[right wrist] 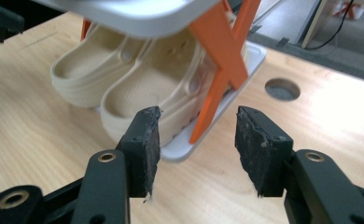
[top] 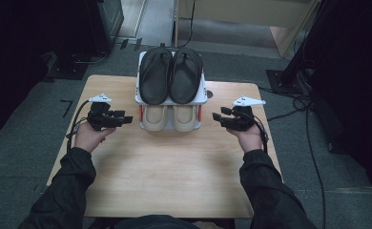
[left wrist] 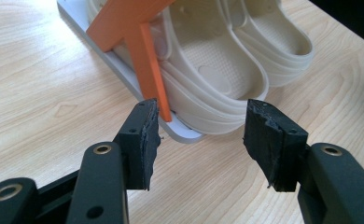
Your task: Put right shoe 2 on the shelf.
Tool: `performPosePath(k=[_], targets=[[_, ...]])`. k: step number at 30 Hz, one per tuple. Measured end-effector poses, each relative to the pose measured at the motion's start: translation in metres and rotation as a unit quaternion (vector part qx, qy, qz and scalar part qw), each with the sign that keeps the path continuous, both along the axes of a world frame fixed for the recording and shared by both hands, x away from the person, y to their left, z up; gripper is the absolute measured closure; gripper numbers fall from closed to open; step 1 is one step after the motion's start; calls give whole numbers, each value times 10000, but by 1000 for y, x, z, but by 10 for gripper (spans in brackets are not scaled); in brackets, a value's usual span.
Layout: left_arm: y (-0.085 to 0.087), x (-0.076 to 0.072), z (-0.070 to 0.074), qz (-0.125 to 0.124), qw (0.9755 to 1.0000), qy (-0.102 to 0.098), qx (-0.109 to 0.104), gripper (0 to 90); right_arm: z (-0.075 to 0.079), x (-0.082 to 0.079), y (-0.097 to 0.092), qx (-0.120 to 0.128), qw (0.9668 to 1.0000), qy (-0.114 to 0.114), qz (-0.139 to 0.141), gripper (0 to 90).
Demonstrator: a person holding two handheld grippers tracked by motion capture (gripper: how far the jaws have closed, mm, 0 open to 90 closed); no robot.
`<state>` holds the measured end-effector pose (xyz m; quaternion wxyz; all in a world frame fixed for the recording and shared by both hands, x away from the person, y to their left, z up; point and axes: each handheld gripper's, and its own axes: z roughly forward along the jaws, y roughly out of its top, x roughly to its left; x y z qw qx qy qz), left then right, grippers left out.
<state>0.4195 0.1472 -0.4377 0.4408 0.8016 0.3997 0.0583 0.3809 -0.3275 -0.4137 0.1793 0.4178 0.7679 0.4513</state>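
Observation:
A small two-tier shoe rack (top: 204,98) with white shelves and orange side struts (left wrist: 145,70) stands at the table's far middle. A pair of black sandals (top: 171,74) lies on its top shelf. A pair of beige clogs (top: 170,117) (left wrist: 217,70) (right wrist: 138,79) sits on the bottom shelf, heels toward me. My left gripper (top: 128,118) (left wrist: 201,137) is open just left of the rack, pointing at it, nothing between its jaws. My right gripper (top: 216,116) (right wrist: 196,147) is open just right of the rack, also holding nothing.
The wooden table (top: 170,176) has a round cable hole (top: 209,94) (right wrist: 283,88) to the right of the rack. Cables (top: 313,143) trail on the grey floor to the right. Dark stands rise at both sides of the room.

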Motion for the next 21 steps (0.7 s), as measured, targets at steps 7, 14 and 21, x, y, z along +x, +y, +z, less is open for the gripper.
performPosePath(k=[7,14,21], targets=[[-2,-10,1,-73,9999,-41,63,443,-14,-13,-2,80,10000,37,-3,497],[-8,-20,1,-247,9997,-64,27,420,-28,-30,-7,213,9997,83,-20,490],[-16,-24,-1,-385,9992,-80,64,409,-42,-44,-10,375,9990,255,23,454]])
